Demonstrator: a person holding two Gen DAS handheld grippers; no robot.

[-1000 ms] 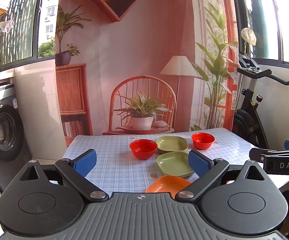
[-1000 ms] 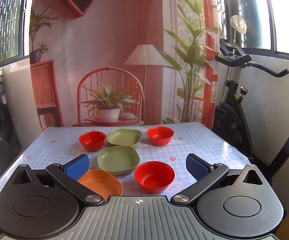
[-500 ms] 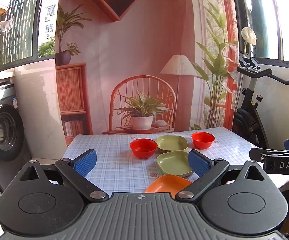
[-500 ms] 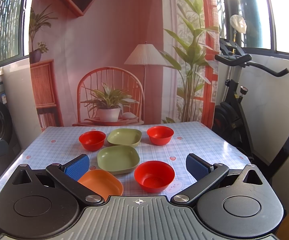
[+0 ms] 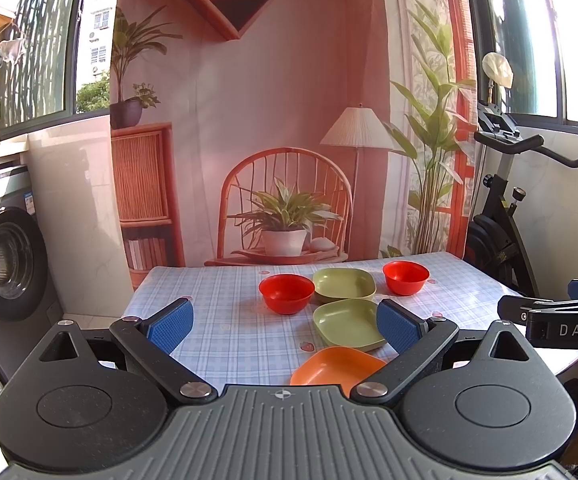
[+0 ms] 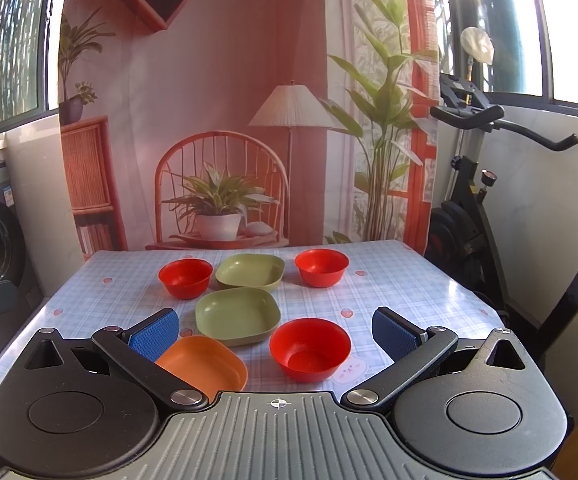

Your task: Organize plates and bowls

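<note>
On the checked tablecloth [image 6: 389, 280] stand three red bowls: far left [image 6: 185, 277], far right [image 6: 321, 267] and near [image 6: 309, 348]. Two green square plates lie between them, one far [image 6: 250, 270], one nearer [image 6: 238, 315]. An orange square plate [image 6: 205, 365] lies nearest, partly behind my finger. My right gripper [image 6: 275, 332] is open and empty above the near table edge. My left gripper [image 5: 285, 326] is open and empty, to the left; it sees the orange plate [image 5: 335, 366], green plates [image 5: 347, 322] and two red bowls [image 5: 286, 293].
A washing machine [image 5: 5, 260] stands left of the table. An exercise bike [image 6: 485, 208] stands to the right. A printed backdrop with a chair and plants hangs behind the table's far edge. The right gripper's finger [image 5: 549, 318] shows at the left view's right edge.
</note>
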